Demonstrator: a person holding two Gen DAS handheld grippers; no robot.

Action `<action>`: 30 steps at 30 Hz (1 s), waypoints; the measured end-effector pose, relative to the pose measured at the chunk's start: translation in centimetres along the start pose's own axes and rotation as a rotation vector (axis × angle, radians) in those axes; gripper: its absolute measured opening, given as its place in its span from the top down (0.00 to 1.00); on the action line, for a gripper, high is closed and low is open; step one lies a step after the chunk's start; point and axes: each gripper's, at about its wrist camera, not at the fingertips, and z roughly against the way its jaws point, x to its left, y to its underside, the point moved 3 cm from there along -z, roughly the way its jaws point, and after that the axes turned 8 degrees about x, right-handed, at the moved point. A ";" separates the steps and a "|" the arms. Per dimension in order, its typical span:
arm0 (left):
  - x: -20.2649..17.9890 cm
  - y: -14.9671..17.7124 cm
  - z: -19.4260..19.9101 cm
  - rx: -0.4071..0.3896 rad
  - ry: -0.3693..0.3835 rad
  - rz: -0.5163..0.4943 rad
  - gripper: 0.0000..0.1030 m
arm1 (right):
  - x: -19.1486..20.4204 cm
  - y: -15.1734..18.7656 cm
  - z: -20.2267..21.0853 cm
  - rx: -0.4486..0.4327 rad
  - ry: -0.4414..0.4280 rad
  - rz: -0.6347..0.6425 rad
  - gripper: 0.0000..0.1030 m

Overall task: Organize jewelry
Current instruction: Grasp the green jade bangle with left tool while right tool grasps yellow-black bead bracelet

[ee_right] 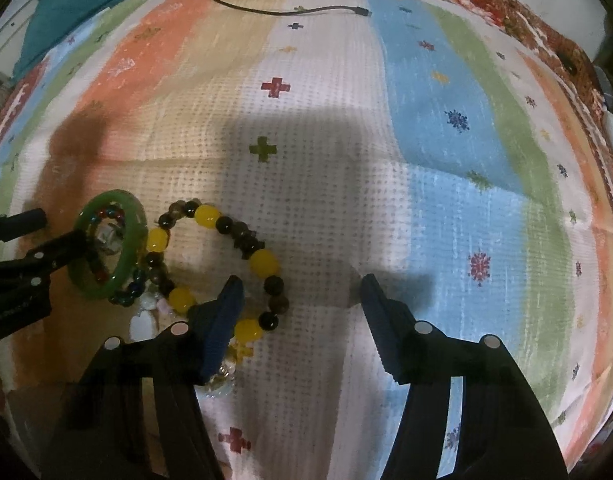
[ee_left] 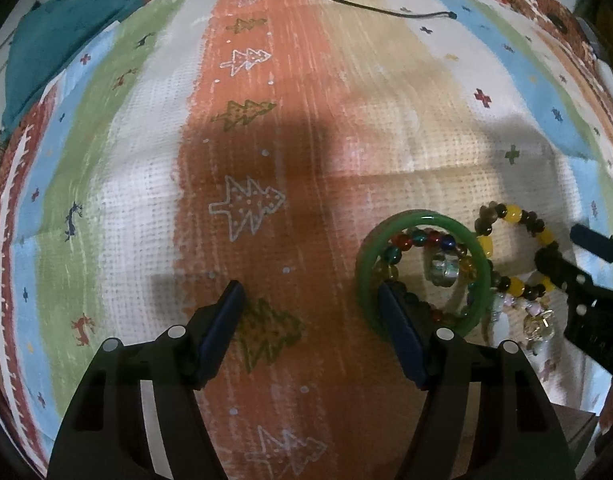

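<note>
A green bangle [ee_left: 422, 220] lies on the patterned cloth with a multicoloured bead bracelet [ee_left: 410, 242] and a clear crystal piece [ee_left: 442, 270] inside it. A yellow-and-brown bead bracelet [ee_left: 514, 216] lies just right of it, with pale crystal beads [ee_left: 540, 324] below. My left gripper [ee_left: 310, 300] is open, its right finger over the bangle's near rim. My right gripper [ee_right: 298, 292] is open, its left finger over the yellow-and-brown bracelet [ee_right: 262, 262]. The bangle [ee_right: 126, 268] shows at the left of the right wrist view, beside the left gripper's fingers [ee_right: 62, 246].
A striped cloth with tree and cross prints [ee_left: 242, 120] covers the surface. A black cable [ee_right: 290, 10] lies at the far side. A teal cloth [ee_left: 62, 36] sits at the far left corner. The right gripper [ee_left: 586, 276] enters the left wrist view at the right.
</note>
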 end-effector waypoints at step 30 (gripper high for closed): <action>-2.1 2.5 6.7 -0.102 0.031 -0.042 0.93 | 1.3 1.4 8.0 -0.182 -0.058 0.043 0.90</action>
